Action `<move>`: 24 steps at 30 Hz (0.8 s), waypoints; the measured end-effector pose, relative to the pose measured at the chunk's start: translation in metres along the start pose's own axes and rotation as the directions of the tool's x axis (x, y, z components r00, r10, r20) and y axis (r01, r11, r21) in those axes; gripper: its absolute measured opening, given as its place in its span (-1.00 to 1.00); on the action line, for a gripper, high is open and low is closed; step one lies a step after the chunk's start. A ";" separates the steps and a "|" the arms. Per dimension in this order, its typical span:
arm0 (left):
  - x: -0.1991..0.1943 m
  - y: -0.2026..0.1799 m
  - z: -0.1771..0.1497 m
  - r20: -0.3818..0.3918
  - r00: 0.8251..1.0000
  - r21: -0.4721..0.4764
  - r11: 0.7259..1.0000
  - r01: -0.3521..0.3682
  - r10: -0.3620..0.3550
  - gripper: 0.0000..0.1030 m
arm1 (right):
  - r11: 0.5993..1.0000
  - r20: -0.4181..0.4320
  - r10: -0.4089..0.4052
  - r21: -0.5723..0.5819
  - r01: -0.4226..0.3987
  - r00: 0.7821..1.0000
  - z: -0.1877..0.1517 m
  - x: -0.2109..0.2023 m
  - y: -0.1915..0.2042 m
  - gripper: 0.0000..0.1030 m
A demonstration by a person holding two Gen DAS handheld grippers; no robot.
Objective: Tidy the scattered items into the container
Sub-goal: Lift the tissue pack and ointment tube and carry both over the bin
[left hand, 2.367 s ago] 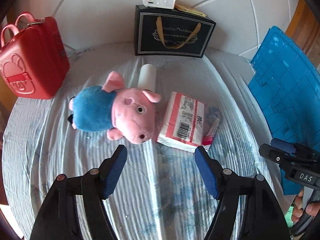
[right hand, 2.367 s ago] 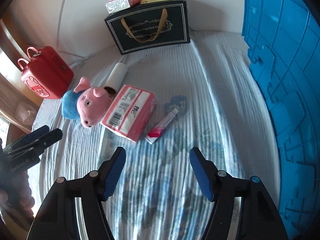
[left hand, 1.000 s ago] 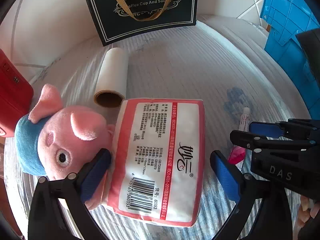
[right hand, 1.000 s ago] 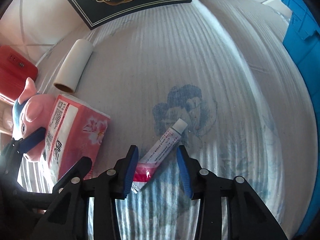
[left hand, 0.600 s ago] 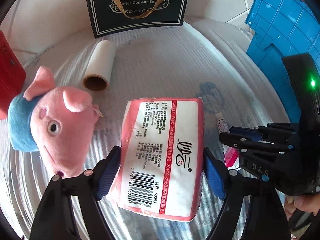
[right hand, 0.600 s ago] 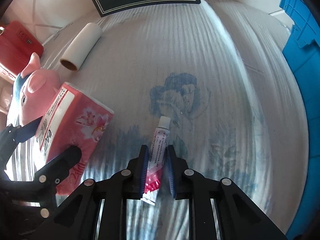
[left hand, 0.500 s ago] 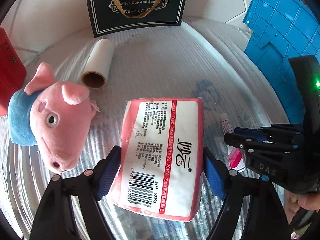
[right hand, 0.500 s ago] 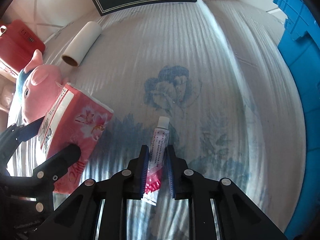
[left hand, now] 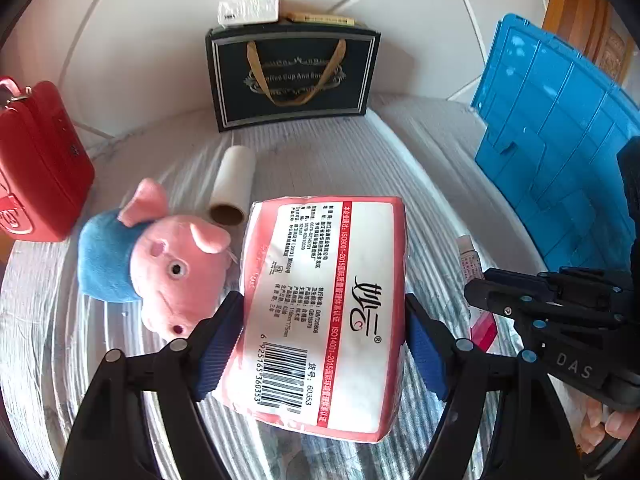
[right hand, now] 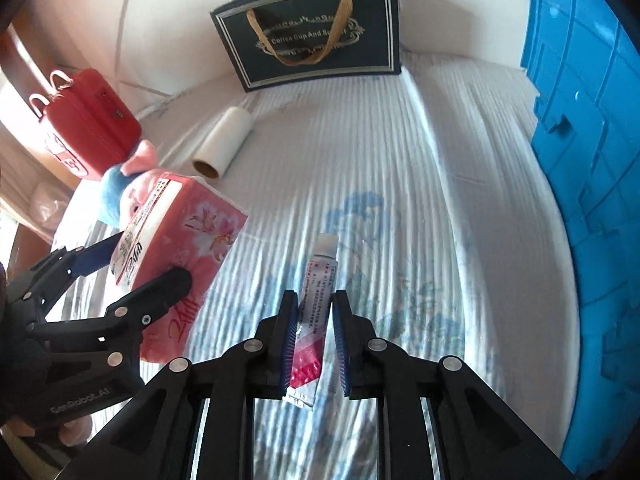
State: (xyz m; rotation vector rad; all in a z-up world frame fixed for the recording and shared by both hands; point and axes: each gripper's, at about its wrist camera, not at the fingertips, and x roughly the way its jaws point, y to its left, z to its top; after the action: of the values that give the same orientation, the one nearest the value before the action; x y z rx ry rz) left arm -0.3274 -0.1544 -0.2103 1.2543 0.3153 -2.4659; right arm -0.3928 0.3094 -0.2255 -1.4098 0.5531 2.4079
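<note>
Left hand-held gripper [left hand: 320, 344] clamped on tissue pack [left hand: 324, 304]; right hand-held gripper [right hand: 313, 344] clamped on ointment tube [right hand: 316, 304]. Both lifted, none yet in blue container [right hand: 592, 160]. Plush pig [left hand: 160, 256], paper roll [left hand: 234, 186] left on striped cloth.

The right gripper [right hand: 314, 338] clamps a small tube [right hand: 316, 312] at lower centre. At left, the left gripper [right hand: 132, 268] grips a pink tissue pack [right hand: 188, 256].

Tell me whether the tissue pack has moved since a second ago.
Yes. The tissue pack, clamped in the left gripper, is lifted off the cloth and away from the plush pig it lay against.
</note>
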 end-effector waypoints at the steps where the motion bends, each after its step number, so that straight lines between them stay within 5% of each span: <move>1: -0.011 0.000 0.001 0.022 1.000 -0.002 1.000 -0.007 0.007 0.50 | 1.000 0.023 0.005 -0.008 -0.005 1.000 0.000 -0.012 0.005 -0.66; 7: -0.087 -0.008 -0.003 0.152 0.987 0.009 0.998 -0.056 0.054 0.50 | 0.997 0.179 0.058 -0.069 -0.046 0.982 -0.003 -0.085 0.038 -0.66; 18: -0.187 -0.038 -0.025 0.299 0.937 -0.059 0.983 -0.171 0.181 0.50 | 0.965 0.390 0.202 -0.237 -0.114 0.898 -0.023 -0.208 0.079 -0.66; 24: -0.222 -0.067 -0.035 0.347 0.927 -0.030 0.990 -0.137 0.139 0.50 | 0.963 0.450 0.182 -0.260 -0.067 0.874 -0.050 -0.262 0.078 -0.66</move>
State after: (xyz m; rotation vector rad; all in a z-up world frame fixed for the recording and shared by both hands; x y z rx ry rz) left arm -0.2081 -0.0345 -0.0483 0.7818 0.1330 -2.4996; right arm -0.2646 0.2016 -0.0043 -0.8194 0.2435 2.8640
